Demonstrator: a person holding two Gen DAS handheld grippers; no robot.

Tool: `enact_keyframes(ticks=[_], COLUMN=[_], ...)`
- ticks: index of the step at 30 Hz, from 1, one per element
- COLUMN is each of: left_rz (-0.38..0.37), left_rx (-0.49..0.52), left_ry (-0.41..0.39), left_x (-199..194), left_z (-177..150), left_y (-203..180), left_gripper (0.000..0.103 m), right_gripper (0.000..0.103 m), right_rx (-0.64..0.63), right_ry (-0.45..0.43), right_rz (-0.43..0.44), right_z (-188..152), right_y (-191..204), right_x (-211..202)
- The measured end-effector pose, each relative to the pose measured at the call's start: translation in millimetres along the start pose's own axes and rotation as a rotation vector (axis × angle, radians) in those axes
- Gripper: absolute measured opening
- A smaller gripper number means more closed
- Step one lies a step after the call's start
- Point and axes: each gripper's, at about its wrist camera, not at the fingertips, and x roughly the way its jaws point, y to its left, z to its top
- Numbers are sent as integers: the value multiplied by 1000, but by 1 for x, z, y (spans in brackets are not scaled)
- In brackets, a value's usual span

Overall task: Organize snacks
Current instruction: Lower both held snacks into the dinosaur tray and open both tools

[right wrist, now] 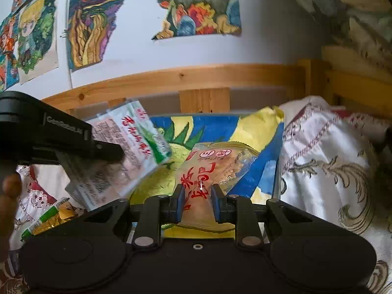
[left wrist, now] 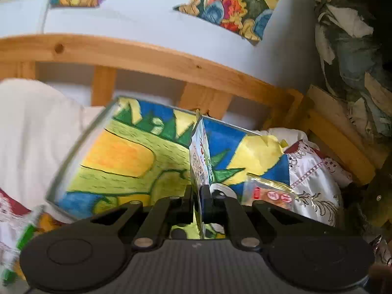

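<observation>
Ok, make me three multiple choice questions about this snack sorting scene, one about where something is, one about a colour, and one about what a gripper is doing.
1. Where is the wooden rail?
A. Behind the colourful box, along the wall
B. On top of the snacks
C. Under the right gripper

2. What colour is the large lettering on the clear packet in the right gripper?
A. Blue
B. Red
C. Black

3. What is the left gripper doing?
A. Standing open, holding nothing
B. Pinching a flat white and green packet
C. Gripping the box's rim

Answers:
1 A, the rail runs behind the box below the wall pictures.
2 B, the big characters are red.
3 B, the packet's edge sits clamped between the closed jaws.
</observation>
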Motion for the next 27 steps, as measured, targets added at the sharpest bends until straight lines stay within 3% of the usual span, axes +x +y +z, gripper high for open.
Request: enact_keyframes(ticks=[9,12,16,20,23,27], left_rz=[-19,-3,97,240,296,324], left_rx=[-82,-102,-113,-71,-40,-32], left_ry=[40,40,50,31,-32,-57], left_x=[39,43,48,47,37,22], left_z=[-11,-10,-12,-14,-16,-19], left_y=[6,14,21,23,23,27], left_gripper=[5,10,35,86,98,102], right_gripper=[25,25,30,41,53,70], right_rx=[29,33,15,-18,-37,-44], right_ry=[32,54,54,43,27,-1], right_rz=[-3,-12,-27,-43,-56,-58], right_z=[-4,-4,-5,-6,-7,-6], right_y=[-14,-18,-15,-10,-7,-5], right_x=[17,22,22,20,16,9])
